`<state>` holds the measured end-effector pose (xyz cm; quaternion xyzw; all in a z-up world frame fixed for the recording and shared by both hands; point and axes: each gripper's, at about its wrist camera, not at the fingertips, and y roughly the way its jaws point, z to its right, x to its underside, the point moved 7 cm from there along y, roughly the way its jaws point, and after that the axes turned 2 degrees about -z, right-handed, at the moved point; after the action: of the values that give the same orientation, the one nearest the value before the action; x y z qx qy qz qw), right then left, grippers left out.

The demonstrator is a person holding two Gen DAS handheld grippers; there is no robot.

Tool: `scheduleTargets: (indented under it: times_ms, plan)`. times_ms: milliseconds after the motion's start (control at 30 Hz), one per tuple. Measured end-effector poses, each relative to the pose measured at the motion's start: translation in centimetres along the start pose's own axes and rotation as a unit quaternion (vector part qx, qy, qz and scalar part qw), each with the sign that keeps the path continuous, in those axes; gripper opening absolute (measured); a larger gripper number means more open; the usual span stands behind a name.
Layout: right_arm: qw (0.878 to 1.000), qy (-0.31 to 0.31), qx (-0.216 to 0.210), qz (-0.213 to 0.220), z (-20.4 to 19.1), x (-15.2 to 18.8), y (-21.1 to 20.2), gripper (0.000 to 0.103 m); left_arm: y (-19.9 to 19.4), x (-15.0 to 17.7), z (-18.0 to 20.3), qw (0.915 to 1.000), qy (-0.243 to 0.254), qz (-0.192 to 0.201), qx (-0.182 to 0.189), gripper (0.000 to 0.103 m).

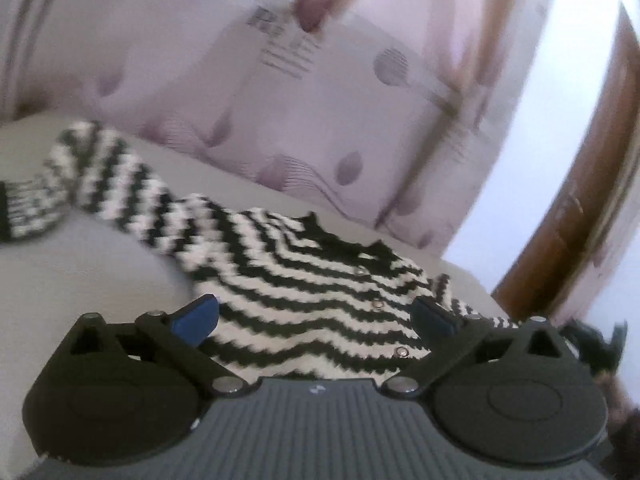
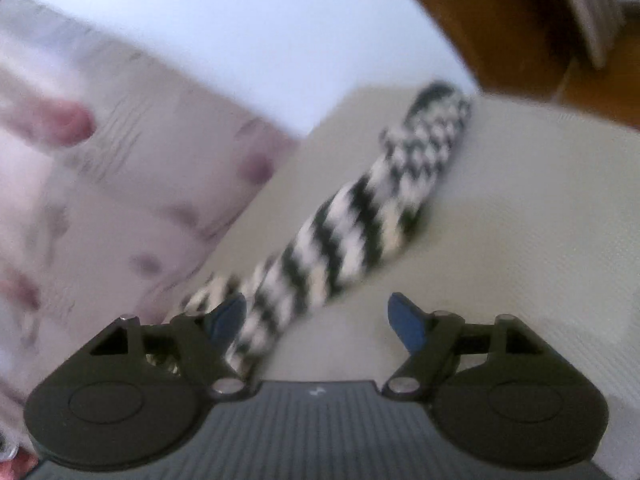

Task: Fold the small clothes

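A small black-and-white zigzag knit cardigan point(image 1: 304, 280) with snap buttons lies flat on a pale grey cushion point(image 1: 80, 280). One sleeve point(image 1: 104, 176) stretches away to the upper left. My left gripper point(image 1: 316, 320) hovers over the cardigan's lower body, jaws wide open, blue pads clear of the knit. In the right wrist view the other sleeve point(image 2: 352, 216) runs diagonally up to the right across the cushion point(image 2: 520, 220). My right gripper point(image 2: 320, 320) stands open over the sleeve's near end; the sleeve passes by the left blue pad point(image 2: 228, 316), not pinched.
A lilac patterned back cushion point(image 1: 280, 100) rises behind the cardigan. A white wall point(image 1: 560, 120) and a brown wooden frame point(image 1: 580, 220) stand at the right. The other gripper's dark parts point(image 1: 592, 340) show at the right edge of the left wrist view.
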<state>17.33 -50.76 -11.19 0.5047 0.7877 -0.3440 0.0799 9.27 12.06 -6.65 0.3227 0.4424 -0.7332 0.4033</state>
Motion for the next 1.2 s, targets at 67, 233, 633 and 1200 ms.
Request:
scheduleTargets:
  times_ms: [67, 233, 633, 1200]
  plan:
    - [0.996, 0.003, 0.074, 0.045, 1.3, -2.5, 1.1, 0.080, 2.1, 0.8, 0.5, 0.9998, 0.021, -0.002, -0.003, 0.100]
    - [0.985, -0.030, 0.157, 0.064, 3.0, -6.2, 4.5, 0.078, 5.2, 3.4, -0.2, 0.9985, 0.040, -0.036, -0.008, 0.100]
    - [0.981, 0.013, 0.140, 0.136, 9.7, -17.1, 0.1, 0.007, 4.6, 3.8, -2.9, 0.9978, -0.047, -0.047, 0.011, 0.102]
    - [0.978, -0.161, -0.125, 0.033, -5.8, 2.7, -5.0, 0.075, 1.3, 3.5, -1.6, 0.9994, -0.031, -0.007, 0.010, 0.102]
